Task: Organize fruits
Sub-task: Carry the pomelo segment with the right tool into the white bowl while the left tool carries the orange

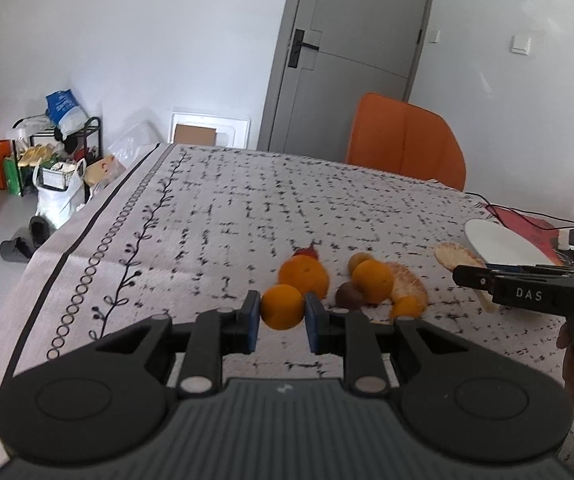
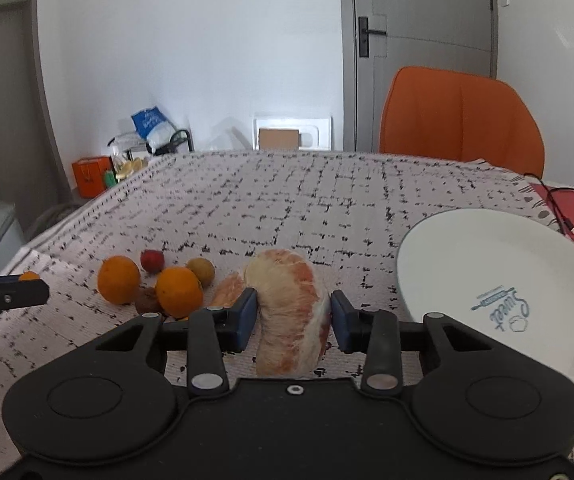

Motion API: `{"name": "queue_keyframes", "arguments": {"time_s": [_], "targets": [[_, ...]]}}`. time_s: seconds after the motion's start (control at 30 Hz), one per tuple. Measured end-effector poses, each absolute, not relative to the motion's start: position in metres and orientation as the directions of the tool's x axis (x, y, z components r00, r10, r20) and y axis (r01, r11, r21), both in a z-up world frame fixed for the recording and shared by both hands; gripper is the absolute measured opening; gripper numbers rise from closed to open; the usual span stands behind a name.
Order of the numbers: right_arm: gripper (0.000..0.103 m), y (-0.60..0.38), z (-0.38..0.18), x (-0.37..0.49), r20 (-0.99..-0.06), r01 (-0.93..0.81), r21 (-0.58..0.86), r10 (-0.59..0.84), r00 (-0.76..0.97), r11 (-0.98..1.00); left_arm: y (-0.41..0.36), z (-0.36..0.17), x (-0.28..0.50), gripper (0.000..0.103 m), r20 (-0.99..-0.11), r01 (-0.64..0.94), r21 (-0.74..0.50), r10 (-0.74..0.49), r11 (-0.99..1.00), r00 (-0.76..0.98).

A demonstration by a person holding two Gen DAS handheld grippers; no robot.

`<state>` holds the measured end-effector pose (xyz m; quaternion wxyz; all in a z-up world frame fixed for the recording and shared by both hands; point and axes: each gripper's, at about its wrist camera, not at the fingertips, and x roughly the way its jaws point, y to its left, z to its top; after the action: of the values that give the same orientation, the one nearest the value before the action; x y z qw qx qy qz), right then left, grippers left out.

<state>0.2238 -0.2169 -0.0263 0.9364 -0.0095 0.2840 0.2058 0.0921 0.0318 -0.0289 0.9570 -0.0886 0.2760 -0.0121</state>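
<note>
Covering the whole table, a woven pale cloth (image 2: 287, 208) with broken black grid marks is the largest thing here, its far right corner giving way to a red mat. Next comes a smooth white plate (image 2: 499, 280), round and glossy with blue lettering, cut off by the right gripper's body at its lower edge. The right gripper (image 2: 290, 314) has its blue pads pressed on a big peeled citrus segment (image 2: 287, 312), curved, fibrous and pinkish-orange with white pith; its near end is hidden behind the gripper. A second segment (image 2: 227, 292) lies just beside it, mostly hidden. The left gripper (image 1: 282, 312) has its jaws drawn in tight on a small smooth orange (image 1: 282, 312). Beyond sit two larger oranges (image 2: 118, 280), a red fruit (image 2: 152, 261), a yellowish round fruit (image 2: 201, 270) and a brown wrinkled one (image 2: 147, 300), blurred.
</note>
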Motion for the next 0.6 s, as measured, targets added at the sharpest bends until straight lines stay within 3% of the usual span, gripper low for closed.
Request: {"name": "queue_keyframes", "arguments": {"time_s": [0.6], "targets": [[0.038,-0.284,-0.02,0.211,-0.488,-0.287,0.14,0.318,0.813,0.948,-0.025,-0.014,0.104,0.022,-0.5,0.077,-0.136,-0.136,0.988,0.856]]}}
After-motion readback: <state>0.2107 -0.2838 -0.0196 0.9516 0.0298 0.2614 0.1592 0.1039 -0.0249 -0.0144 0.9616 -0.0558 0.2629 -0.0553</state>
